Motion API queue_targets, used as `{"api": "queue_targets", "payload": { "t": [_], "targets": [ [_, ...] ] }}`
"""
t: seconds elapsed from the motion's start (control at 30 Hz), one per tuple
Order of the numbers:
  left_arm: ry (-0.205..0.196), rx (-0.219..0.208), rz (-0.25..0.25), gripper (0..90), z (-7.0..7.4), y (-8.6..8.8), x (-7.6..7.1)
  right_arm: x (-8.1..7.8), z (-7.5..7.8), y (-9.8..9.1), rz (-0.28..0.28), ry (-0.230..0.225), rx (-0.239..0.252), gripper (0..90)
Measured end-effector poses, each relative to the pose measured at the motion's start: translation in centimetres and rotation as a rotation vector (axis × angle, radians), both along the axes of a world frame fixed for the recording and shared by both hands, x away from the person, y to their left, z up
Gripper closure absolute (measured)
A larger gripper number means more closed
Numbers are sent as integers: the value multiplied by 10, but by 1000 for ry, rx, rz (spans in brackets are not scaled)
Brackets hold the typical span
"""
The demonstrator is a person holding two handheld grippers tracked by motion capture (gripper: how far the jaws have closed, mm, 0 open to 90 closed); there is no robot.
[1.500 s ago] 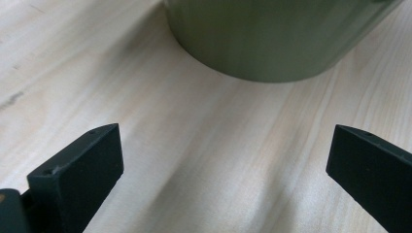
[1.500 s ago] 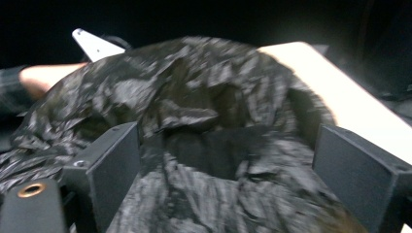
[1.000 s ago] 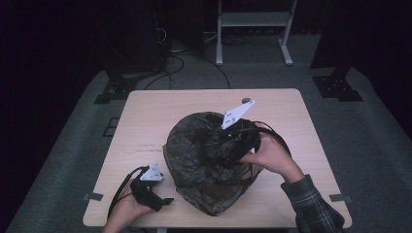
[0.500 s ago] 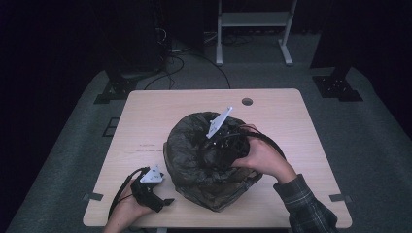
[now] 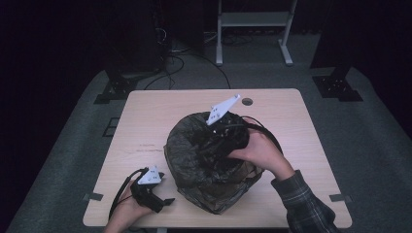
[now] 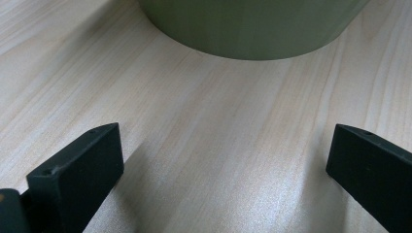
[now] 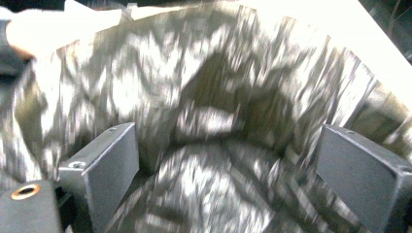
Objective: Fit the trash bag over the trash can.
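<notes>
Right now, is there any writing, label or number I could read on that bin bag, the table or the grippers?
None can be read.
Table: faint reddish marks, too small to tell whether they are writing.
Bin bag: plain, no print.
Left gripper and right gripper: no label visible.
</notes>
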State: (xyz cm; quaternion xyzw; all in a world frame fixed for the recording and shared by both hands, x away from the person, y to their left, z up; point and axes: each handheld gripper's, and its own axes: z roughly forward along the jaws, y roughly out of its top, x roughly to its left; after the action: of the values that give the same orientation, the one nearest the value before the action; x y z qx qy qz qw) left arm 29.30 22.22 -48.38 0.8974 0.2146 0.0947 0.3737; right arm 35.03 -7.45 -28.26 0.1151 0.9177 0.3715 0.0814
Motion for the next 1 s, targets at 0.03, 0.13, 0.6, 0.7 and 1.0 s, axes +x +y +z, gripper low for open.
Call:
{"api": "queue_targets", "payload": {
  "t": [0.03, 0.13, 0.6, 0.7, 1.0],
  "targets": [
    [0, 0, 0, 0, 0, 0, 0, 1, 3, 3, 1, -6, 13, 79],
    [0, 0, 0, 0, 0, 0, 0, 3, 10, 15, 3, -24, 62, 79],
    [1, 0, 0, 0, 0, 0, 0, 26, -23, 71, 43, 61, -38, 21],
    [1, 0, 0, 0, 0, 0, 0, 28, -33, 77, 50, 73, -111, 21],
    [0, 1, 0, 0, 0, 0, 0, 31, -47, 87, 41, 111, -243, 21]
  ]
}}
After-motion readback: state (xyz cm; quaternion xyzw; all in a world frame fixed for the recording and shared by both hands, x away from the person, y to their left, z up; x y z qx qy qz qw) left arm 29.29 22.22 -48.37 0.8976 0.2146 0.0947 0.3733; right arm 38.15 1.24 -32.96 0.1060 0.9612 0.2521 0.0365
